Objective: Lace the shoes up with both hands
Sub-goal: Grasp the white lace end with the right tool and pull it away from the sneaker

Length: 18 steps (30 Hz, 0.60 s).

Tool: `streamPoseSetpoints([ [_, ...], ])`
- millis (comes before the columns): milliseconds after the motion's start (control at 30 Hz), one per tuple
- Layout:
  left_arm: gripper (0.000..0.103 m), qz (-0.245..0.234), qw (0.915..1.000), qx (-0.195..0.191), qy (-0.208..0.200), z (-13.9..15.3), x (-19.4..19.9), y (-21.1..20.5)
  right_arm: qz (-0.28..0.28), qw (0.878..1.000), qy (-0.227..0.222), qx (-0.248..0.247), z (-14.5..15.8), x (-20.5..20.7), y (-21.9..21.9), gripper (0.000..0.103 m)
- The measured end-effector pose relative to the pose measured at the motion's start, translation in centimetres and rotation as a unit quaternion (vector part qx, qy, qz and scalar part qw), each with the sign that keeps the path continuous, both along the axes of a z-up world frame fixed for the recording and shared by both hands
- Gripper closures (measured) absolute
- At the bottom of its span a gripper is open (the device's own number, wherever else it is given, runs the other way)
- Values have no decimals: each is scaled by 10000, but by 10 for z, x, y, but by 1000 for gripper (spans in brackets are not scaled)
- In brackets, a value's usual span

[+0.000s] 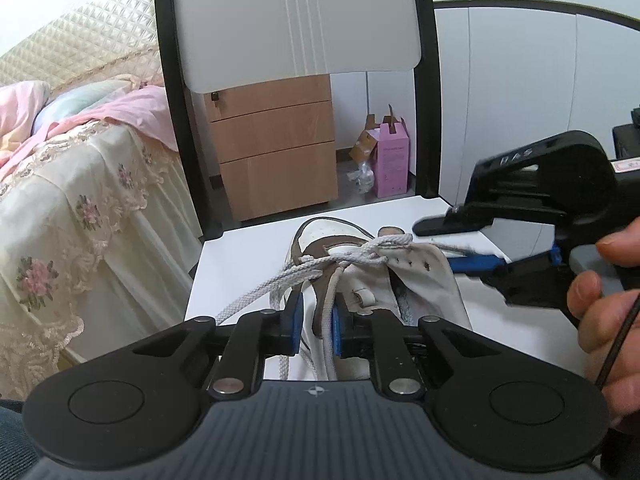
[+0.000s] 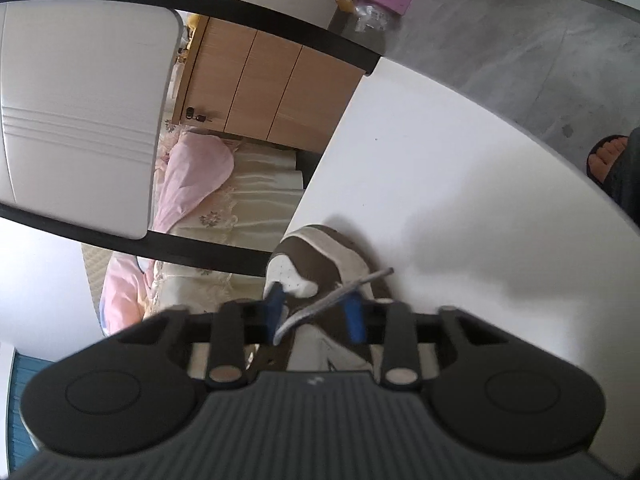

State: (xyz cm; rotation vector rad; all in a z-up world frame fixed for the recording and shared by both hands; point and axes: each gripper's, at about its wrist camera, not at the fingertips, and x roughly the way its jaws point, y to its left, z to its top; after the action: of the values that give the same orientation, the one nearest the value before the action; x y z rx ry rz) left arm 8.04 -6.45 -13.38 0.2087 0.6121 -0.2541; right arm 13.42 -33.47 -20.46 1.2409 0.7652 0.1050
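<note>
A white and brown shoe point(image 1: 320, 240) lies on a white chair seat point(image 1: 240, 264), toe pointing away. Its white laces point(image 1: 360, 254) cross over the tongue and trail toward me. My left gripper point(image 1: 317, 324) is closed down on the shoe's brown-edged eyelet flap, with a lace strand between its blue pads. The right gripper point(image 1: 456, 244), held by a hand point(image 1: 608, 300), hovers at the shoe's right side with its jaws apart. In the right wrist view the right gripper point(image 2: 316, 316) stands open above the shoe point(image 2: 316, 248). A blurred lace end point(image 2: 344, 290) slants between its fingers.
The chair's white back with black frame point(image 1: 296, 20) rises behind the seat. A wooden drawer cabinet point(image 1: 276, 152), a pink box point(image 1: 394, 160) and a bed with floral cover point(image 1: 80, 200) stand beyond. A foot in a sandal point(image 2: 608, 156) rests on the grey floor.
</note>
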Motion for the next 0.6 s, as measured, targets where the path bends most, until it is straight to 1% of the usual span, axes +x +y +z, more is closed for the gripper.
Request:
streamPoseSetpoints([
  [33,86,0,10000,24,-4,0,0,-1,-11,10000,-28,-3,-1,1,-1,100],
  [67,86,0,10000,49,-8,-1,0,-2,-58,9999,-82,-65,1,0,-1,100],
  [133,93,-7,10000,80,-21,-1,-1,-2,-73,9997,-165,-163,3,-2,-3,100],
  [267,94,165,9999,52,-9,-1,-2,-1,-281,9986,-206,-398,9,-5,-14,100],
  [433,94,216,9997,116,-62,-1,-2,-3,-735,9953,-172,-615,13,-15,-43,100],
  [500,94,220,9996,142,-79,-1,-3,-3,-1009,9920,-153,-742,15,-22,-58,100],
  [600,94,231,9996,167,-91,-2,-3,-4,-1586,9820,-75,-1027,17,-39,-86,100],
])
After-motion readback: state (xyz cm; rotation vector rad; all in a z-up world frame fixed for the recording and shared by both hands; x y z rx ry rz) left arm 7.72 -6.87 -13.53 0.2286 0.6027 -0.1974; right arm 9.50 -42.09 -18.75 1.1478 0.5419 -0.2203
